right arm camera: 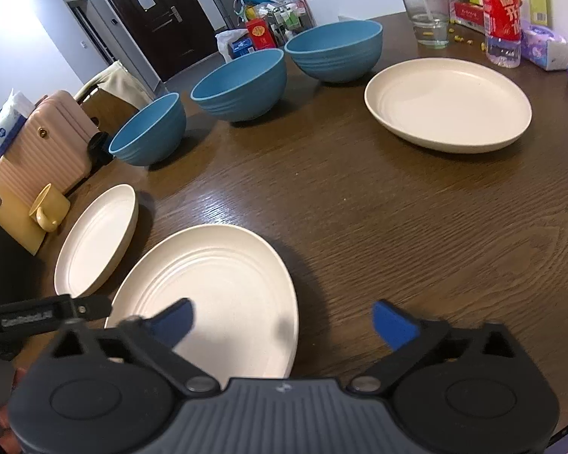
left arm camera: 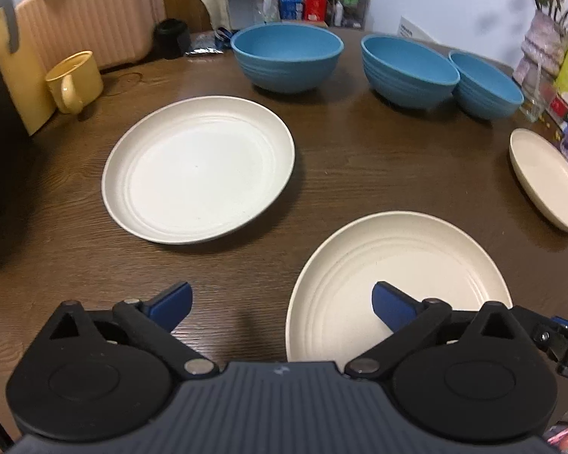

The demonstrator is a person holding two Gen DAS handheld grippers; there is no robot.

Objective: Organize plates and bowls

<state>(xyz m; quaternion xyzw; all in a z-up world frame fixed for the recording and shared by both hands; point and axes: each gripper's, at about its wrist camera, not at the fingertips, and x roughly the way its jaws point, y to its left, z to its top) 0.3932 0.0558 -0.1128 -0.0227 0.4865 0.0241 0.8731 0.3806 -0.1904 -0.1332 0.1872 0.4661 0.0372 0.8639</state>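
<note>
The left gripper [left arm camera: 282, 304] tilts steeply down over the wooden table [left arm camera: 340, 159], its blue fingers [left arm camera: 172, 304] spread wide with nothing between them. Ahead to its left lies one cream plate [left arm camera: 198, 168]; the near plate [left arm camera: 394, 268] sits under its right finger, and a third plate [left arm camera: 549, 179] lies far right. Three blue bowls [left arm camera: 286, 56] line the back edge, a yellow mug [left arm camera: 74, 81] to their left. The right gripper [right arm camera: 282, 325] also points down, jaws wide apart and empty, its left finger over the near plate.
</note>
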